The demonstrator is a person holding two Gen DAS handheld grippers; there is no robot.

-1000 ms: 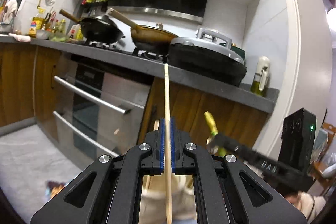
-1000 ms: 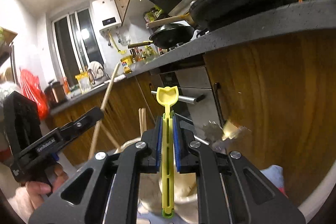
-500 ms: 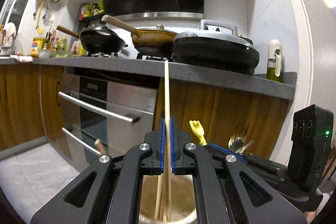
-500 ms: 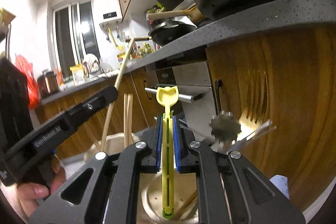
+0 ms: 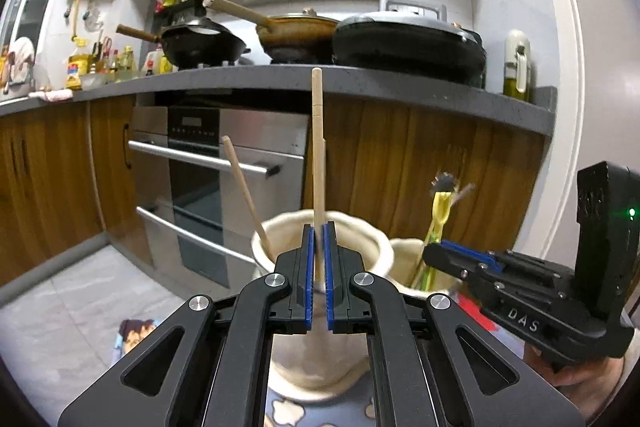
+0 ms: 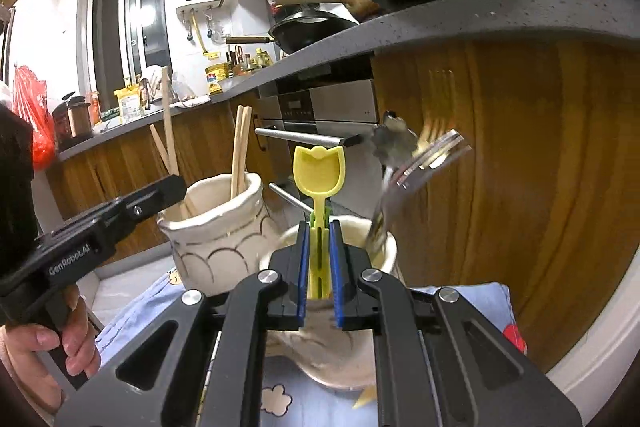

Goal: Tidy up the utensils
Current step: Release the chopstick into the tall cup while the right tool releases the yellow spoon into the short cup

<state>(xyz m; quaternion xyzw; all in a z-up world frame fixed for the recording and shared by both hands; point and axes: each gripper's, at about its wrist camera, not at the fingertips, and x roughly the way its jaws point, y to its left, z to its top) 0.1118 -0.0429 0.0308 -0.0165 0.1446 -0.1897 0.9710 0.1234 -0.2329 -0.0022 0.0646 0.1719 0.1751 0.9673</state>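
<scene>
Both tools are being lowered into their pots. The left gripper [image 5: 318, 269] has its jaws closed on a chopstick [image 5: 317, 155], upright with its lower end inside the left pot [image 5: 362, 247], where another chopstick [image 5: 246, 197] leans. The right gripper [image 6: 319, 267] clamps a yellow spoon [image 6: 319, 171] over the right pot [image 6: 386, 247], beside blurred metal cutlery [image 6: 416, 155]. Next, I judge, each should sink a little further, then the jaws let go so the pieces drop in. Both pots' insides and bases are hidden behind the grippers; the cloth [image 6: 460, 293] under them is mostly covered, the surface below unseen
</scene>
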